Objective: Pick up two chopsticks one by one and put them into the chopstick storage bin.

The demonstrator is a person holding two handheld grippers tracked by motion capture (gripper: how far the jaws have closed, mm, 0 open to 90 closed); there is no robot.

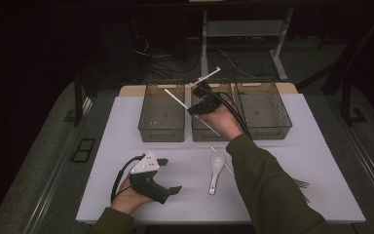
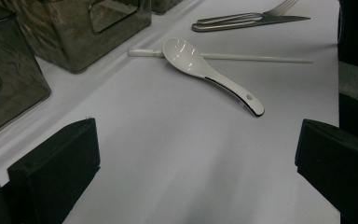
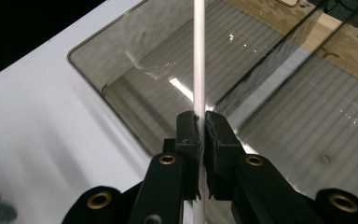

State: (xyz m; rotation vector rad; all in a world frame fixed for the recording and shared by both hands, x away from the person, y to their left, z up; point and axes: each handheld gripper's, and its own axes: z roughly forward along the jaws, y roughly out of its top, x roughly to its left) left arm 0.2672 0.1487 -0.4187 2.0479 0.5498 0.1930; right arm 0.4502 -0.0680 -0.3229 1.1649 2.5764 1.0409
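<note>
My right gripper (image 1: 196, 108) is raised over the grey bins at the back and is shut on a thin white chopstick (image 1: 177, 100), which slants across the left bin (image 1: 161, 130) and the middle bin (image 1: 205, 134). In the right gripper view the jaws (image 3: 200, 126) pinch the chopstick (image 3: 198, 60) above a bin's ribbed floor (image 3: 135, 88). My left gripper (image 1: 170, 175) rests on the white table near the front left, open and holding nothing (image 2: 196, 172). A white ceramic spoon (image 1: 215, 170) (image 2: 205, 65) lies ahead of it, across a second chopstick (image 2: 261, 58).
A third grey bin (image 1: 265, 131) stands at the back right. A fork and knife (image 2: 251, 19) lie side by side on the table's right (image 1: 302, 184), partly hidden by the right sleeve. The white mat (image 1: 117, 146) has bare room at the left.
</note>
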